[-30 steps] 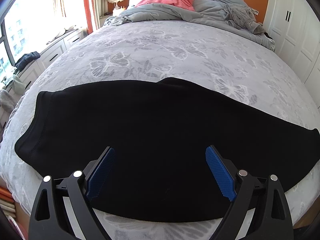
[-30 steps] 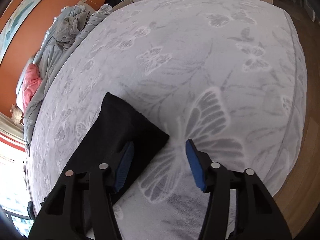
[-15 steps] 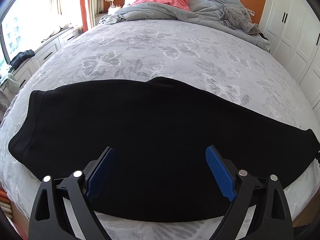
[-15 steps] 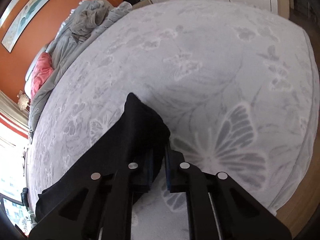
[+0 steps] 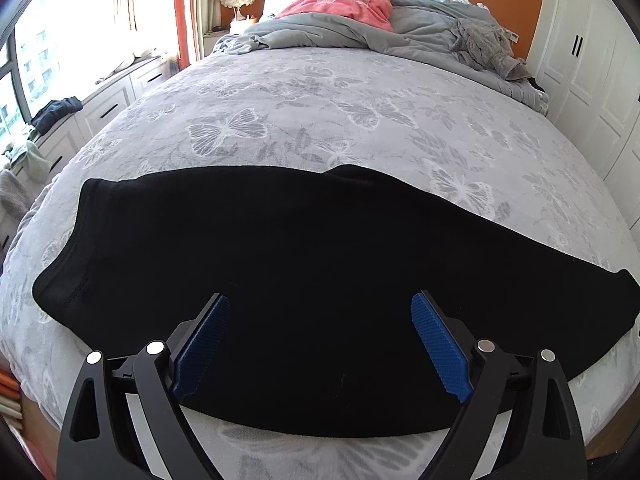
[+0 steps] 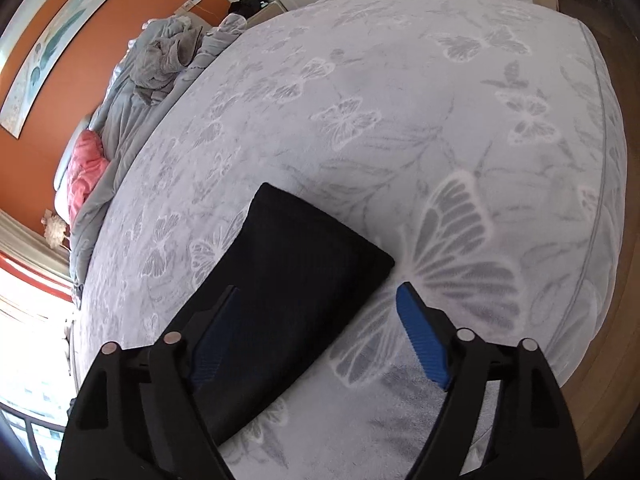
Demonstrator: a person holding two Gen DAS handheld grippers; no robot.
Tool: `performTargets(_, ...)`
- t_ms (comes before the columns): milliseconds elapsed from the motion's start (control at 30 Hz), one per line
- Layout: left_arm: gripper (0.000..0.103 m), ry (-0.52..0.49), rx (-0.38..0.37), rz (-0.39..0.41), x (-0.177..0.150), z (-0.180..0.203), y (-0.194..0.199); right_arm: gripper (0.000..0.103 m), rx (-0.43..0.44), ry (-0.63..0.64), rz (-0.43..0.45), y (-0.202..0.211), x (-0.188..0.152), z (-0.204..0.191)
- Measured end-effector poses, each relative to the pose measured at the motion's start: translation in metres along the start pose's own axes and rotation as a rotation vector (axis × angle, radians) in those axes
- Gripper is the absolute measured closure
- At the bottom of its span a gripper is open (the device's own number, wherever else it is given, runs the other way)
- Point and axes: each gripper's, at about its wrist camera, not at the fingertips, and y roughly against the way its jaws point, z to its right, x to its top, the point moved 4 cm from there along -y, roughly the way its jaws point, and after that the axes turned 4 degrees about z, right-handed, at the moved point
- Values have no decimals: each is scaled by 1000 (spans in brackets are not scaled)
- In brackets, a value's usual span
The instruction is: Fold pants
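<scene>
Black pants point(image 5: 304, 264) lie flat across the near end of the bed, folded lengthwise, waistband at the left and leg ends at the right. My left gripper point(image 5: 320, 320) is open and empty, hovering above the middle of the pants. In the right wrist view the leg end point(image 6: 304, 264) lies flat on the bedspread. My right gripper point(image 6: 316, 308) is open and empty just above that leg end, its left finger over the cloth and its right finger over the bare bedspread.
The bed has a grey butterfly-print bedspread point(image 5: 360, 112). A crumpled grey duvet point(image 5: 440, 36) and a pink pillow point(image 5: 344, 0) lie at the headboard. White drawers point(image 5: 100, 108) stand at the left, white wardrobes point(image 5: 592, 60) at the right. The bed's foot edge point(image 6: 600, 240) drops to wood floor.
My right gripper was open, shut on the leg end half a second ago, and now stands open again with the leg end lying flat. My left gripper stayed open and drew back slightly.
</scene>
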Motion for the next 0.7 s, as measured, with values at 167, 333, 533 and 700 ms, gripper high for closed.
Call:
performTargets(167,13,-24,15,8,-1,3,2,18,-41,-21,-101,-32,-6,-2)
performTargets(333,13,-37,26,3,-4,1,1,17,-67,-71,-20,-40,-2,-4)
performTargets(533,13,-39,33,-1,-5,-1,0,86,-17,-182,-20,-51,1,1)
performTargets(700,13,-51,36,4,-6,-7,3,90,134,-197,91,-16,7,-29)
